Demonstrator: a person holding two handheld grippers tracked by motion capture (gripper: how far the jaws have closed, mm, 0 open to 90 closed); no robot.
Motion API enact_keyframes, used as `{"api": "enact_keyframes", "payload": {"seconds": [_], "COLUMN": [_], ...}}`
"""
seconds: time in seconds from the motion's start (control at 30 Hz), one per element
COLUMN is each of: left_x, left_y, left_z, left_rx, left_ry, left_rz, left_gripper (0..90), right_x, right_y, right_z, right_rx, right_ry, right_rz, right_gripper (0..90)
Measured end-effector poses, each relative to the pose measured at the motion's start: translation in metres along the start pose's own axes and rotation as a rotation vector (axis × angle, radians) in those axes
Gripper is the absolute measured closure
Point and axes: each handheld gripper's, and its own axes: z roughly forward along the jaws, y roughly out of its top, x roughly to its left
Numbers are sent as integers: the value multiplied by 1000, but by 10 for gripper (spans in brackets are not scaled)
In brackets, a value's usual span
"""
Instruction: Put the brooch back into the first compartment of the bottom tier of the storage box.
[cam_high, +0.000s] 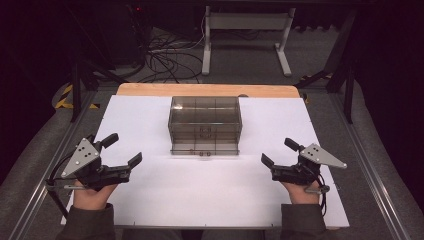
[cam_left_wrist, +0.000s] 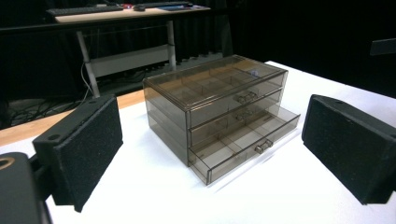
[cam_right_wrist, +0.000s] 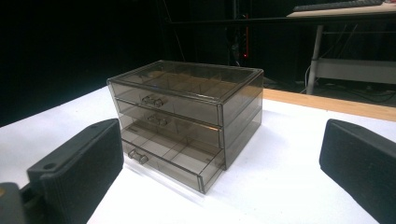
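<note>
A smoky clear plastic chest of three drawers (cam_high: 205, 124) stands at the middle of the white table top (cam_high: 200, 190). Its bottom drawer (cam_left_wrist: 243, 144) is pulled partly out and its compartments look bare; the two upper drawers are pushed in. My left gripper (cam_high: 122, 150) rests near the table's left edge, open, nothing between its pads (cam_left_wrist: 91, 158). My right gripper (cam_high: 280, 152) sits near the right edge, also open and bare. Both point toward the chest from a distance. The chest (cam_right_wrist: 187, 116) stands well beyond the right gripper's jaws.
A wooden strip (cam_high: 207, 90) runs along the table's far edge. Beyond it stand a white desk frame (cam_high: 247, 37) and loose cables (cam_high: 167, 60) on the floor. Metal rails (cam_high: 380, 185) flank the table on both sides.
</note>
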Motion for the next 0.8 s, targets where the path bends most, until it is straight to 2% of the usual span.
{"api": "enact_keyframes", "payload": {"seconds": [0.8], "left_x": [1], "left_y": [-2], "left_z": [1], "left_rx": [7], "left_ry": [-7], "left_rz": [1], "left_gripper": [63], "right_x": [-4], "right_y": [-1], "right_z": [-2], "right_rx": [12], "right_ry": [-8], "right_rz": [-10], "right_gripper": [2]}}
